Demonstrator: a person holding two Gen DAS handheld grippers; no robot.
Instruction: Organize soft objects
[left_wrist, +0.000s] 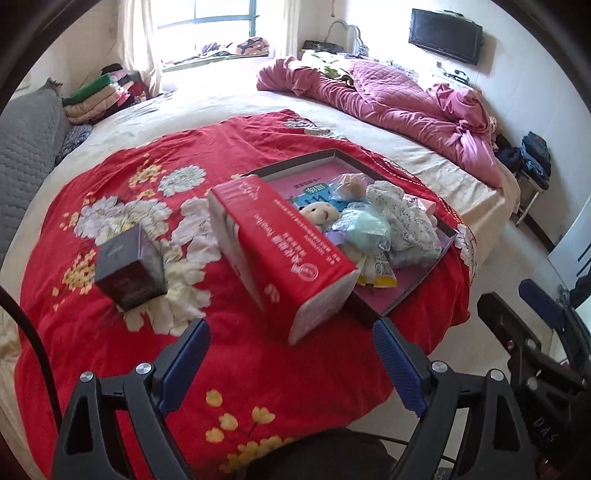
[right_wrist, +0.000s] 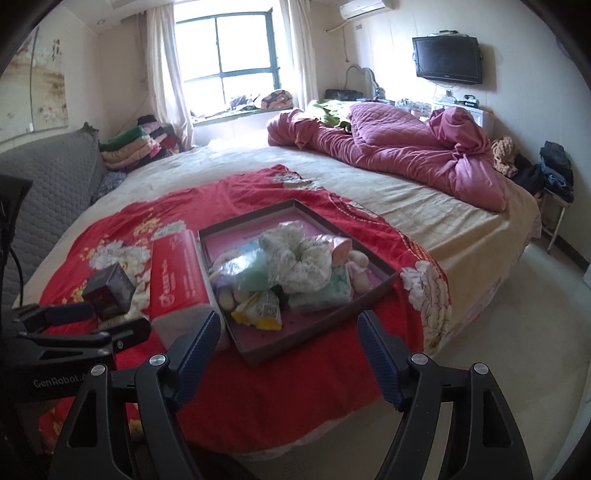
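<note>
I find my left gripper (left_wrist: 291, 332) with jaws spread wide and nothing between them, low in the left wrist frame above the red floral blanket (left_wrist: 258, 387). My right gripper (right_wrist: 288, 328) is likewise wide and empty. The shallow tray (right_wrist: 384, 284) sits mid-frame on the blanket, holding the soft objects: a white plush bear (left_wrist: 320, 213), a mint bagged item (left_wrist: 365, 227), a floral fabric piece (right_wrist: 303, 258). The red tissue pack (left_wrist: 280, 254) lies against the tray's left edge. A dark box (left_wrist: 129, 275) stands further left, apart.
</note>
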